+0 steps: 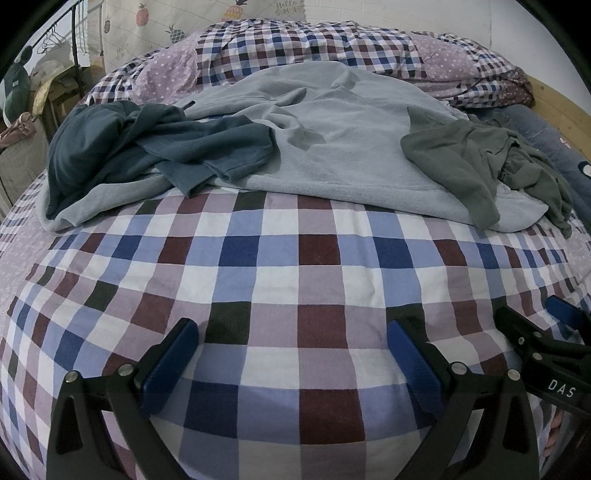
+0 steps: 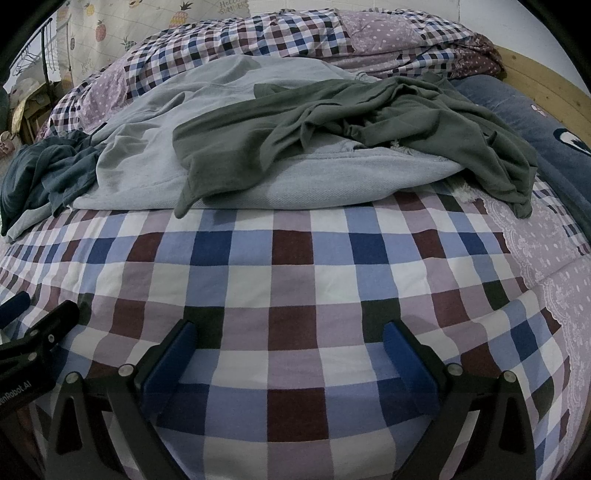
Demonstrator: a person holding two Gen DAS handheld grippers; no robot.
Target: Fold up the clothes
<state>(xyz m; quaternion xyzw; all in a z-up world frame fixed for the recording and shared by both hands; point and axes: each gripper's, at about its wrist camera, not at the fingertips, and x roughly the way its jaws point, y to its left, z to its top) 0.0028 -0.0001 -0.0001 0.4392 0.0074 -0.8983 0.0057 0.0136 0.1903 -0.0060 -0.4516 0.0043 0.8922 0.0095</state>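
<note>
Three garments lie in a loose heap on the checked bedsheet (image 1: 280,258). A large light grey-blue sweatshirt (image 1: 332,147) (image 2: 155,173) spreads across the middle. A crumpled dark teal shirt (image 1: 147,147) (image 2: 44,170) rests on its left side. An olive-grey shirt (image 1: 491,162) (image 2: 332,125) is bunched on its right side. My left gripper (image 1: 291,332) stands open over bare sheet, well short of the heap. My right gripper (image 2: 290,332) is also open over bare sheet, with nothing between its fingers. Each gripper shows at the edge of the other's view.
A rolled checked and dotted quilt (image 1: 314,48) lies behind the clothes. A dark blue pillow (image 2: 546,133) sits at the right by the wooden bed frame (image 2: 554,85). A clothes rack (image 1: 62,40) and clutter stand at the far left. A pineapple-print curtain (image 2: 147,26) hangs behind.
</note>
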